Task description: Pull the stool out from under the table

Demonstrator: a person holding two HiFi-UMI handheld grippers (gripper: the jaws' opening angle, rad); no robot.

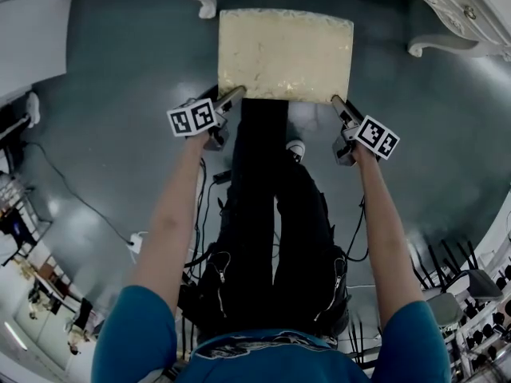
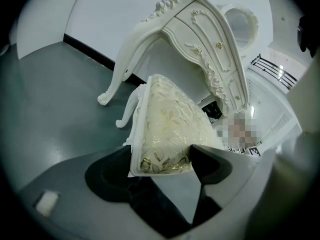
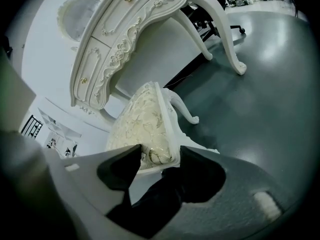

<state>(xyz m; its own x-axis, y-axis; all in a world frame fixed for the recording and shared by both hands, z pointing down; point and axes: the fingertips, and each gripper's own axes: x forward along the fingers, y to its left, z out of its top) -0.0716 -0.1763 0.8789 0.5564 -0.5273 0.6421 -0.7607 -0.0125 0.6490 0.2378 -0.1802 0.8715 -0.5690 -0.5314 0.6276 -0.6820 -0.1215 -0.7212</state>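
We read this as a lab or studio set, not a home. Ornate white dressing table (image 3: 125, 39) staged on bare grey floor (image 1: 104, 134) against a blank white wall (image 2: 100, 14). Head view: loose cables (image 1: 72, 190) at 9 o'clock, power strip (image 1: 137, 242) at 8, equipment clutter (image 1: 471, 309) at 4.

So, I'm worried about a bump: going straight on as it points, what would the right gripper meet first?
The stool: its near corner sits between the right gripper's jaws, apparently clamped.
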